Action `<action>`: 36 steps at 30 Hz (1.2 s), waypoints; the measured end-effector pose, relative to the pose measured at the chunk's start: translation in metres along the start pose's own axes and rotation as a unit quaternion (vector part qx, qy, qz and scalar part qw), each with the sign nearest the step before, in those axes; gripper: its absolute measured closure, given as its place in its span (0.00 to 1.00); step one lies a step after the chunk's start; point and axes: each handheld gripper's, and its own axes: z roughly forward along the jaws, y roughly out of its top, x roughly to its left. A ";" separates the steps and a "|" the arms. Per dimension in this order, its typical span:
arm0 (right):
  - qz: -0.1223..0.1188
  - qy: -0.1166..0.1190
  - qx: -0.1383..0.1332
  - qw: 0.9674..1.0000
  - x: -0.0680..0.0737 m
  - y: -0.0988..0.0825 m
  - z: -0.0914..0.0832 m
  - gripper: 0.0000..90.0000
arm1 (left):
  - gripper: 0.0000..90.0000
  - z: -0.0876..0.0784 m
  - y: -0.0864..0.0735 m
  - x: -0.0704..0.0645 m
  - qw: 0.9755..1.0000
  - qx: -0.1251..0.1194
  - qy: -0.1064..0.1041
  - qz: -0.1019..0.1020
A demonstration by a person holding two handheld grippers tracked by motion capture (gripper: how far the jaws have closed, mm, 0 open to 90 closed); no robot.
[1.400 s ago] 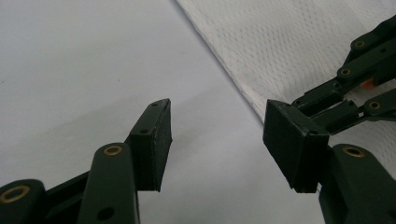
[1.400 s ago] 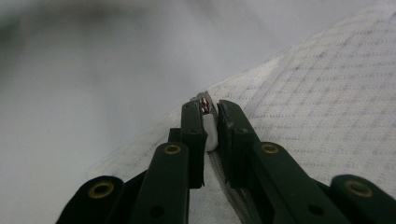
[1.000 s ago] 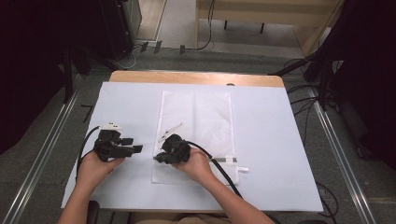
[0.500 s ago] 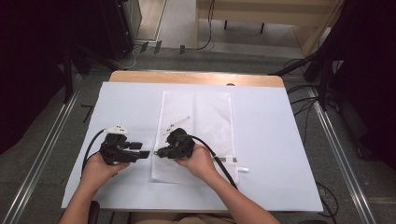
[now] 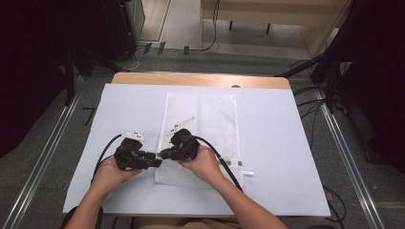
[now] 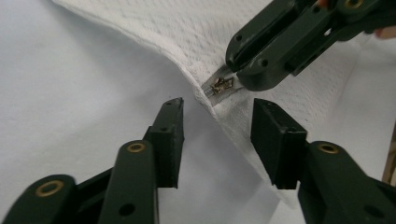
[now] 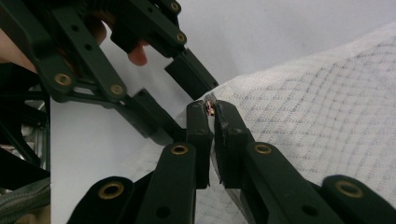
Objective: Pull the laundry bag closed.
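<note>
High view: right gripper (image 5: 166, 153) clenched on bag (image 5: 210, 119) corner; left gripper (image 5: 154, 162) jaws released, alongside

even overhead light on table (image 5: 286, 143); dark surroundings; soft shadows; near fingers (image 6: 168, 135) blurred

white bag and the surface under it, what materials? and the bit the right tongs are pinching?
Bag: looks like non-woven or mesh fabric, matte, with an embossed grid texture. Table cover: smooth pale sheet, paper or plastic, can't tell which. Pinched bit: a translucent plastic-looking tab carrying a small brass-coloured metal piece, likely a zipper end; right tongs are shut on it.
</note>
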 end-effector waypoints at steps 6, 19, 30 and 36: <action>0.000 0.004 0.005 1.000 0.001 -0.001 0.002 0.96 | 0.88 0.003 0.002 0.002 1.000 0.013 -0.002 -0.015; 0.001 0.012 0.006 1.000 0.002 -0.004 0.006 0.95 | 0.98 0.000 0.002 0.003 0.999 0.014 -0.007 -0.033; -0.012 0.007 0.011 1.000 0.002 -0.005 0.007 0.97 | 0.98 -0.002 0.002 0.004 0.999 0.011 -0.004 -0.034; -0.019 0.006 0.022 1.000 0.000 -0.004 0.004 0.98 | 0.98 -0.001 0.002 0.002 0.999 0.012 -0.004 -0.030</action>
